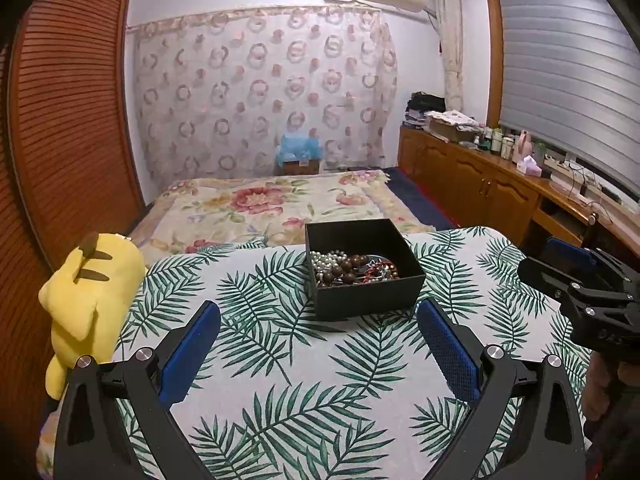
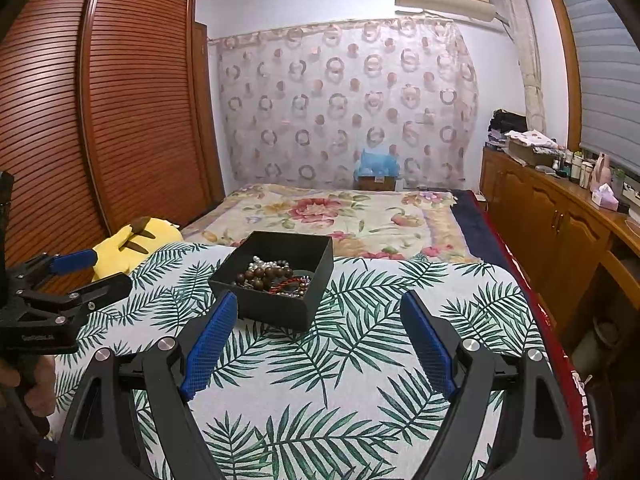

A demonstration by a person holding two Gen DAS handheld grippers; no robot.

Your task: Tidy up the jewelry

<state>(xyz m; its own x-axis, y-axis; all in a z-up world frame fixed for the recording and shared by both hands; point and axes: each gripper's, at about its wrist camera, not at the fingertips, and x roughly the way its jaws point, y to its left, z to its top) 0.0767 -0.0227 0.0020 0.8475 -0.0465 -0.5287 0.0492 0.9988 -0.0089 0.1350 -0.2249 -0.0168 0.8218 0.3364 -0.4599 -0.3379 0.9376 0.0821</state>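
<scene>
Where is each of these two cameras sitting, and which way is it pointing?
Left wrist view: rides the left claw, looking forward and slightly down over the leaf-print cloth at the black box; its own open claw shows below, the right claw at the right edge.
Right wrist view: rides the right claw, facing the same way; its open claw shows below, the left claw and a hand at left.
Shared: box, cloth, yellow plush, bed.
</scene>
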